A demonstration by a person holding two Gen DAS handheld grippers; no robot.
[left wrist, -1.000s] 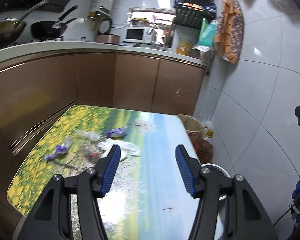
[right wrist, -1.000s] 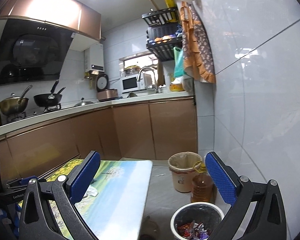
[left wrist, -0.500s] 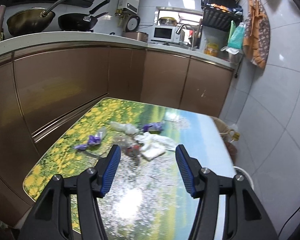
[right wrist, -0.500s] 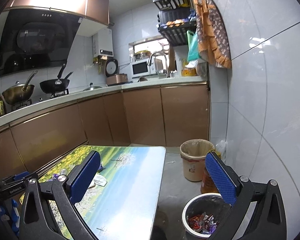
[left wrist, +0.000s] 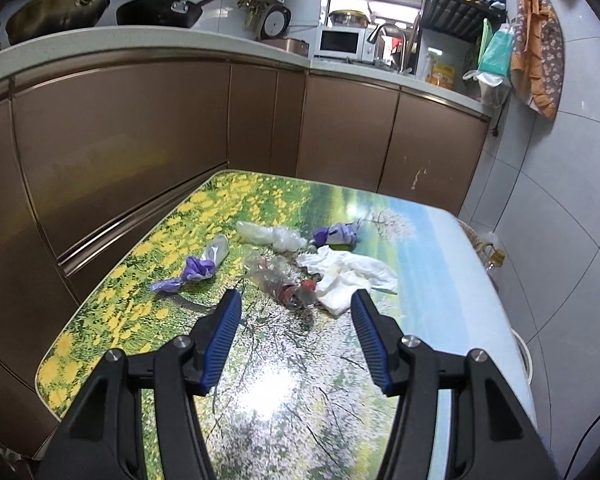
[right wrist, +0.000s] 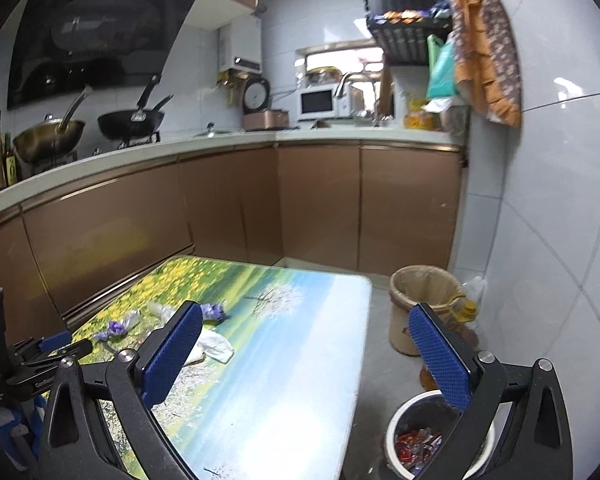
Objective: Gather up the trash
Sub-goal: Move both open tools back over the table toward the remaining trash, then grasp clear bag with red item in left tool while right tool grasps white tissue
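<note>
left hand-held gripper (left wrist: 296, 304): fingers spread wide, nothing between them; poised over the bench (left wrist: 440, 280). change from a second ago: the trash cluster sat low left beside the left finger; it has since climbed to frame centre and grown larger, and the view looks further along the bench top.

trash, placed relative to the left hand-held gripper:
- clear plastic wrapper with red scraps (left wrist: 278, 278), just above the gap between the fingertips, centre of frame.
- white crumpled tissue (left wrist: 346, 276), just above the right fingertip, touching the clear wrapper.
- purple wrapper with clear end (left wrist: 196, 270), above and left of the left fingertip, apart from the cluster.
- white plastic bag (left wrist: 270, 236), further up, centre.
- purple and white packet (left wrist: 338, 235), upper right of the cluster, beside the bag.

right hand-held gripper (right wrist: 304, 344): fingers spread wide, holding nothing; raised beside the bench's edge. change from a second ago: more of the bench top now fills the lower left, and the bin has slid to the lower right corner.
- white bin (right wrist: 396, 430), lower right, partly behind the right finger, red wrappers inside.
- tan lined basket (right wrist: 422, 300), on the floor past the bench, right of centre.
- same trash cluster shows small at left of that view, behind the left finger.
</note>
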